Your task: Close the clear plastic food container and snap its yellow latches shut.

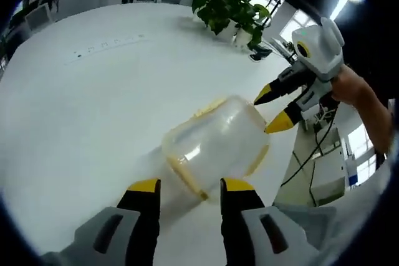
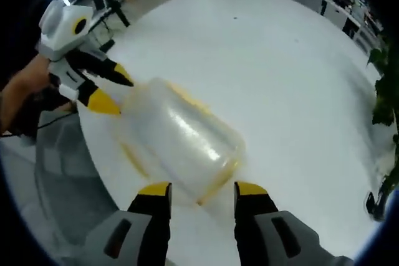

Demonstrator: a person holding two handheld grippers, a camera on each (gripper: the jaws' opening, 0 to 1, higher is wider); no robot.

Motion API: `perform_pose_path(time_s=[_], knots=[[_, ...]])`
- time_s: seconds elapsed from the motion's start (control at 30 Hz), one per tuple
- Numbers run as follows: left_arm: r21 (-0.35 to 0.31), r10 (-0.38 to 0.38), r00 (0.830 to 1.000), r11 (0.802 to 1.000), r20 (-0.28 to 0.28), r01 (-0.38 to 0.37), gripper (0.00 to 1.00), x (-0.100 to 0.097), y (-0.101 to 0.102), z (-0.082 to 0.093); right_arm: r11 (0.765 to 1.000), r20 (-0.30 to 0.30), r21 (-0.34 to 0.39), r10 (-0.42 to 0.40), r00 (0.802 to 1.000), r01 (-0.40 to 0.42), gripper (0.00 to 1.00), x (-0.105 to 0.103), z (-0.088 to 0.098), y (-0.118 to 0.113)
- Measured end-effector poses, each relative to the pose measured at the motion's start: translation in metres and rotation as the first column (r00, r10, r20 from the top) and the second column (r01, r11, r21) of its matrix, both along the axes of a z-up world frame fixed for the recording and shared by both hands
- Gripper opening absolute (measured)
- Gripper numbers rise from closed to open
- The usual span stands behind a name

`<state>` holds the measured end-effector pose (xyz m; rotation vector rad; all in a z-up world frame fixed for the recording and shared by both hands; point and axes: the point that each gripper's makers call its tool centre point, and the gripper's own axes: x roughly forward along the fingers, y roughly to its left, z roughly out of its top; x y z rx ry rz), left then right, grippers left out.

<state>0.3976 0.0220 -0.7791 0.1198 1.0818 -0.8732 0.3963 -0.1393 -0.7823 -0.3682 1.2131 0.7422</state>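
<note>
Your left gripper [image 1: 190, 186] has its jaws apart, right by one end of the box [image 1: 215, 144]. Your right gripper [image 2: 202, 188] is apart too, at the other end. The box lies on the white table [image 1: 87, 104], near its edge, by a plant [image 1: 227, 7].

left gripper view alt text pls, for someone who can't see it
A clear container with yellow latches lies on a white table, just beyond the open left claw. The right claw, open, reaches in at its far end; a potted plant stands behind.
</note>
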Motion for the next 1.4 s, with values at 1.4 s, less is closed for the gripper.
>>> perform_pose_path(time_s=[1.4], knots=[[0.303, -0.592, 0.789, 0.792, 0.165, 0.53, 0.31, 0.016, 0.001, 0.007, 0.865, 0.008, -0.132, 0.489, 0.872, -0.484, 0.3, 0.0, 0.002, 0.002]])
